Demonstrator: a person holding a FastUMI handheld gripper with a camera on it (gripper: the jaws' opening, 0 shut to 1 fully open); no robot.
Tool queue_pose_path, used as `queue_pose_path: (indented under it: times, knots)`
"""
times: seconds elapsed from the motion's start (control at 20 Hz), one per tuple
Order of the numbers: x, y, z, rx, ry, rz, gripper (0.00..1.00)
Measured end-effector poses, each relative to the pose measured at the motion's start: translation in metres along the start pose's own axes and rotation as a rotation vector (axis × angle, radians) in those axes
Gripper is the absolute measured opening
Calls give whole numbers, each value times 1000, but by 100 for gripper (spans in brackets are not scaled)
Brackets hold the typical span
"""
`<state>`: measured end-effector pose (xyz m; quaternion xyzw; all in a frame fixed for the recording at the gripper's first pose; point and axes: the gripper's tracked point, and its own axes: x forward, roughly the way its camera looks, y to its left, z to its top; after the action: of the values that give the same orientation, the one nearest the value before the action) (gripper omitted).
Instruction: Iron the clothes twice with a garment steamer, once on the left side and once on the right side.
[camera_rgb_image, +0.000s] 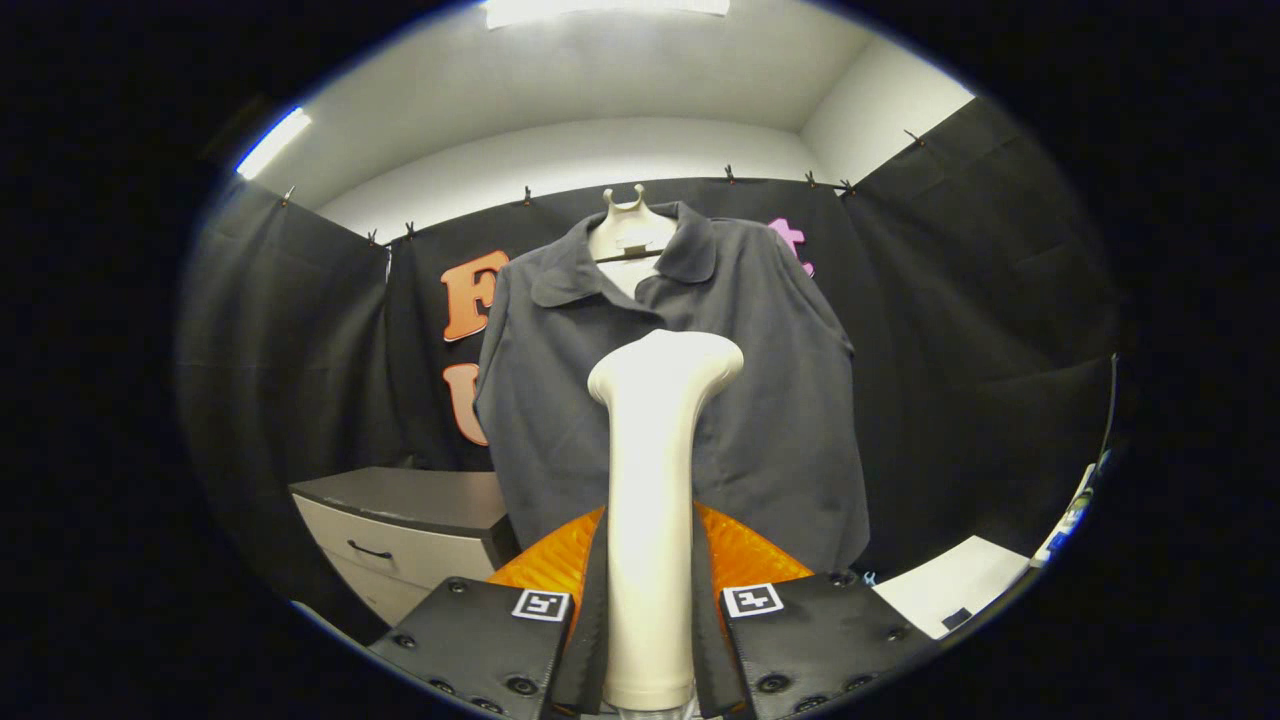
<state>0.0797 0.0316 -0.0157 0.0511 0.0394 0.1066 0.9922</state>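
My gripper (650, 620) pinches the steamer (655, 480) upright between both fingers. Beyond its head hangs the dark shirt (770, 400) on a hanger.

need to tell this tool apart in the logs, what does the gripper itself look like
The gripper has two broad, flat black finger blocks studded with round screws along their faces. Each block carries a small square black-and-white marker tag near its inner top corner. The fingers end in ribbed, ridged pads at the front. No cables, hand or sleeve can be seen.
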Motion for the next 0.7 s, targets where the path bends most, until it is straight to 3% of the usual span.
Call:
queue_pose_path:
  times: [0.35, 0.7]
  knots:
    - [35, -61, 46, -17, -46, -77, 42]
    - [71, -76, 56, -26, -46, -59, 42]
